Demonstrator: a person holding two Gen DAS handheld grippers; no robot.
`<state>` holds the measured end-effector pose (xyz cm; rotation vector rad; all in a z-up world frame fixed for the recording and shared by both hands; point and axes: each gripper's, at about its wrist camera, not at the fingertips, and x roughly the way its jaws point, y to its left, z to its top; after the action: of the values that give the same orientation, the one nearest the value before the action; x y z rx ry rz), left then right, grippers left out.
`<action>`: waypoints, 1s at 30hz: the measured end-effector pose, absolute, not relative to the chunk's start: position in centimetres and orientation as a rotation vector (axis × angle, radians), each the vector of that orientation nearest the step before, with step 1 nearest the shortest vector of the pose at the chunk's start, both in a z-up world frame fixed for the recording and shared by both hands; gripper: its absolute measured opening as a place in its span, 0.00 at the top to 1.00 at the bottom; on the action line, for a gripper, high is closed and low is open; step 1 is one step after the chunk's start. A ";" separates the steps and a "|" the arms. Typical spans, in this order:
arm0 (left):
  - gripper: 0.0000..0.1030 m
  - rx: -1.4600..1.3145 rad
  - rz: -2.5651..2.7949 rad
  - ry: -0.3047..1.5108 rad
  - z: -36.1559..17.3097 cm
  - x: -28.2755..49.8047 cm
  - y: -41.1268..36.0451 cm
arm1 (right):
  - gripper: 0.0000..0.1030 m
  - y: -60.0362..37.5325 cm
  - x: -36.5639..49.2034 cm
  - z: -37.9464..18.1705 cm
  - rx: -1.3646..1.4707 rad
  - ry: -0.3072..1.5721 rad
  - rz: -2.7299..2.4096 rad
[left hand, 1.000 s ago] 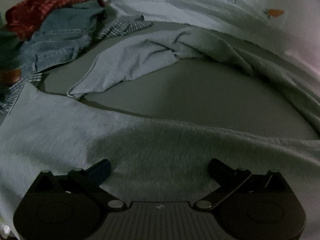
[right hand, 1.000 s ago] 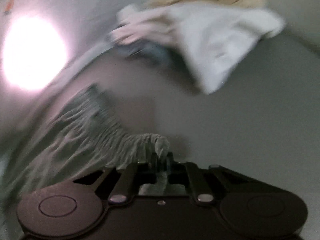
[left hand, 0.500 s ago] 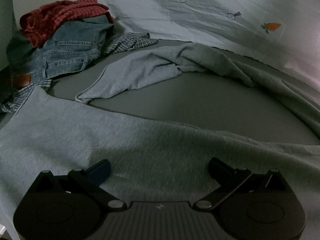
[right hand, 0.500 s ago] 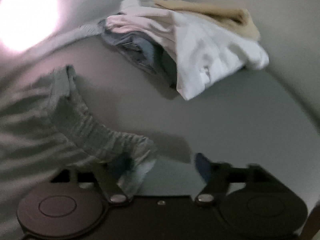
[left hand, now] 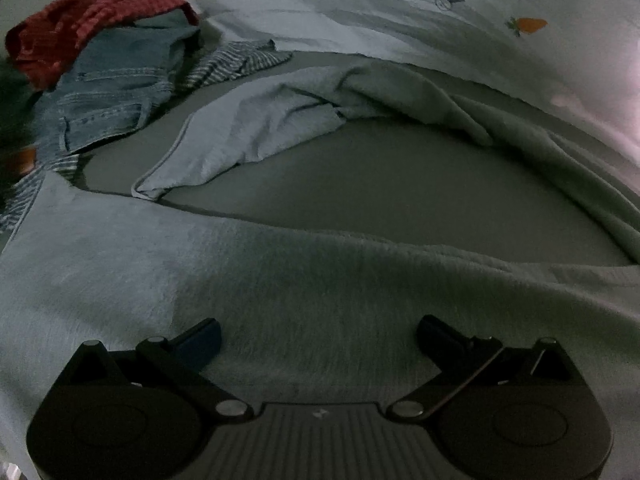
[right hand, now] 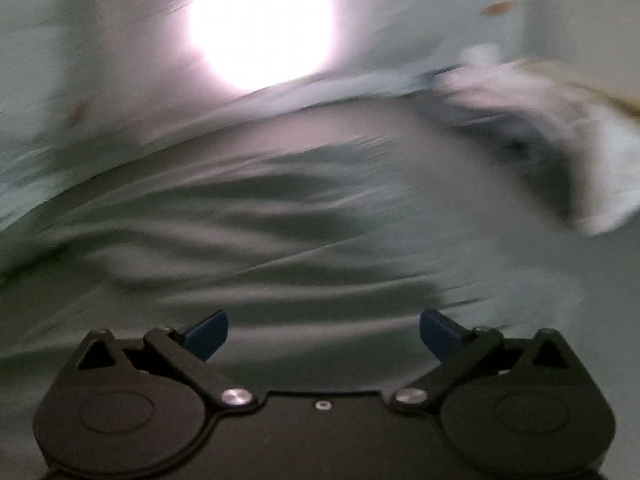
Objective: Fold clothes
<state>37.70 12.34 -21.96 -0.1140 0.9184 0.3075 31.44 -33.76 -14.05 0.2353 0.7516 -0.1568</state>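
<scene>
A grey long-sleeved garment [left hand: 280, 280] lies spread across the dark bed sheet [left hand: 400, 192]. Its body lies under my left gripper [left hand: 318, 334], which is open and empty just above the fabric. One sleeve [left hand: 248, 136] is bunched toward the back left. In the blurred right wrist view the same wrinkled grey fabric [right hand: 240, 232] lies in front of my right gripper [right hand: 324, 330], which is open and empty.
A pile with blue jeans [left hand: 116, 100], a red checked garment [left hand: 84, 20] and a striped shirt [left hand: 240, 60] sits at the back left. A white carrot-print pillow [left hand: 440, 12] lies behind. A white and beige clothes pile [right hand: 560, 120] sits at the right. A bright light [right hand: 260, 20] glares.
My right gripper was shut on the grey cuff, then opened and let it go, and has swung left over the garment. My left gripper stayed open and hardly moved.
</scene>
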 end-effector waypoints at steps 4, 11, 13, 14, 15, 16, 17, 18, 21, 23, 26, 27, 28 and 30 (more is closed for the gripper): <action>0.00 -0.092 0.238 0.944 -21.9 37.5 12.8 | 0.00 -27.1 33.4 -15.1 0.169 0.728 0.076; 0.00 -0.002 0.033 1.035 -21.5 38.9 14.0 | 0.00 -19.5 36.1 -16.0 0.156 0.659 0.137; 0.00 0.038 -0.050 1.066 -21.3 39.6 14.6 | 0.00 -18.0 36.2 -16.4 0.160 0.632 0.215; 0.00 0.058 -0.091 1.075 -21.2 39.8 14.9 | 0.00 -17.4 36.3 -16.9 0.138 0.643 0.241; 0.00 0.078 -0.131 1.083 -21.2 40.1 15.2 | 0.00 -16.8 36.5 -17.6 0.102 0.663 0.239; 0.00 0.087 -0.163 1.082 -21.1 40.3 15.7 | 0.00 -16.1 36.5 -18.0 0.052 0.667 0.222; 0.00 0.094 -0.194 1.079 -21.1 40.5 16.2 | 0.00 -15.5 36.5 -18.1 0.009 0.671 0.206; 0.00 0.089 -0.218 1.071 -20.9 40.7 16.8 | 0.00 -14.9 36.6 -18.2 -0.035 0.674 0.189; 0.00 0.069 -0.256 1.042 -20.4 41.7 18.9 | 0.00 -14.6 36.6 -18.3 -0.052 0.677 0.174; 0.00 0.052 -0.231 1.018 -20.0 42.8 20.5 | 0.00 -14.6 36.5 -18.4 -0.052 0.676 0.172; 0.00 0.027 -0.192 0.983 -19.4 44.5 22.9 | 0.00 -14.6 36.5 -18.4 -0.056 0.675 0.171; 0.00 0.012 -0.180 0.977 -19.2 45.2 23.7 | 0.00 -14.5 36.4 -18.3 -0.057 0.675 0.170; 0.00 -0.005 -0.168 0.972 -19.1 45.9 24.5 | 0.00 -14.4 36.4 -18.3 -0.057 0.675 0.169; 0.00 -0.013 -0.147 0.955 -18.8 46.9 25.7 | 0.00 -14.4 36.4 -18.4 -0.057 0.674 0.169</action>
<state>46.86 25.70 -18.80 -0.0129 0.9554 -0.1467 36.36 -14.43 -18.37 -0.0565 0.6741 0.1690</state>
